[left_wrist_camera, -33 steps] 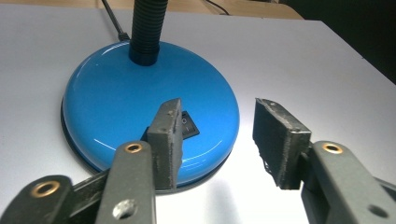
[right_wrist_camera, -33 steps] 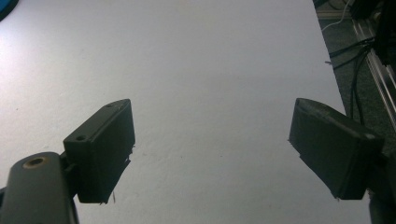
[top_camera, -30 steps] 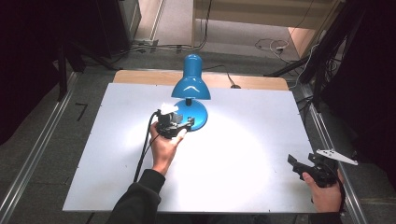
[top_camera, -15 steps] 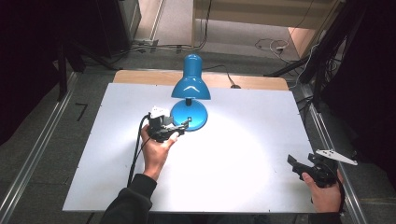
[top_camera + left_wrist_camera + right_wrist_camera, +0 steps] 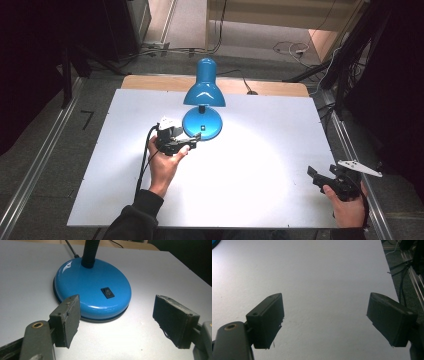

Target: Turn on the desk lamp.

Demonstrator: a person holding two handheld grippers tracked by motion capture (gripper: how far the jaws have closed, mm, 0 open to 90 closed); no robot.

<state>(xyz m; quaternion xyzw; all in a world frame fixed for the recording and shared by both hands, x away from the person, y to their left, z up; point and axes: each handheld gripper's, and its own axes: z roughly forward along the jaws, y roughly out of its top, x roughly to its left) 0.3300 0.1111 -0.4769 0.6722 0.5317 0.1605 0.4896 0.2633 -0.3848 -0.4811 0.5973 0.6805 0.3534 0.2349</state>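
1. Count: 1 blue lamp (image 5: 202,107), 1 white surface (image 5: 260,170), 2 grippers, 2 hands. Lamp has 1 round base (image 5: 92,287) w/ 1 black rocker switch (image 5: 107,293) on top, 1 black ribbed neck (image 5: 89,252), 1 shade (image 5: 204,89).
2. Left gripper (image 5: 191,144): held in left hand (image 5: 164,165), just short of the lamp base, tips pointing at its near rim. Lamp sits straight ahead of it, toward the surface's far edge.
3. Left gripper view: jaws wide apart, nothing between them. One jaw overlaps the base rim in that view; can't tell if touching. Other jaw out over bare surface, apart from base. Switch lies ahead, between the jaw lines.
4. Black cable (image 5: 145,165) trails back from left gripper along the forearm.
5. Right gripper (image 5: 316,177): in right hand (image 5: 347,207), near surface's right edge and close to the near corner; well apart from lamp and from left gripper. Grey plate (image 5: 359,167) on top of it.
6. Right gripper view: jaws wide, holding nothing, bare surface ahead; surface's edge and floor cables off to its right.
7. Room: broad bare area between the 2 grippers, lit by a bright pool under the shade. Metal rails run along both sides of the surface.
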